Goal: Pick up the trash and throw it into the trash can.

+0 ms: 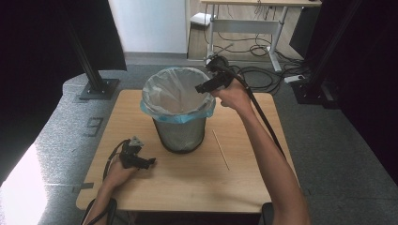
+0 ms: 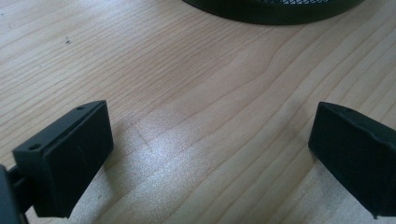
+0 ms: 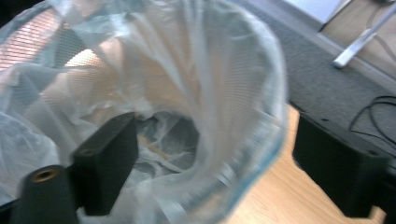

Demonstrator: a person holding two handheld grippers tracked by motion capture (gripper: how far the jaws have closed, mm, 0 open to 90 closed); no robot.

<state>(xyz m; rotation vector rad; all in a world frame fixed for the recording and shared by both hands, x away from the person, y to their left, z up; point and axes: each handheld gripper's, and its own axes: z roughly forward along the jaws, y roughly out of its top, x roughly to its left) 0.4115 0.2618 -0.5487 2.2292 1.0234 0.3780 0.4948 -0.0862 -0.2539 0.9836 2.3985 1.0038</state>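
A black mesh waste bin (image 1: pixel 180 133) lined with a clear bag with a blue rim (image 1: pixel 174 91) stands at the table's middle back. My right gripper (image 1: pixel 202 88) hovers over the bin's right rim, open and empty. In the right gripper view its jaws straddle the bag's rim (image 3: pixel 261 135), one inside the bag and one outside, with crumpled plastic at the bottom (image 3: pixel 163 140). My left gripper (image 1: pixel 149 162) rests on the table at front left, open, nothing between its jaws. The bin's base (image 2: pixel 275 11) lies ahead in the left gripper view.
A thin wooden stick (image 1: pixel 220 149) lies on the light wooden table (image 1: pixel 197 183) right of the bin. Beyond the table are grey carpet, black frame posts (image 1: pixel 91 61), a desk leg (image 1: pixel 278 33) and floor cables (image 1: pixel 263 75).
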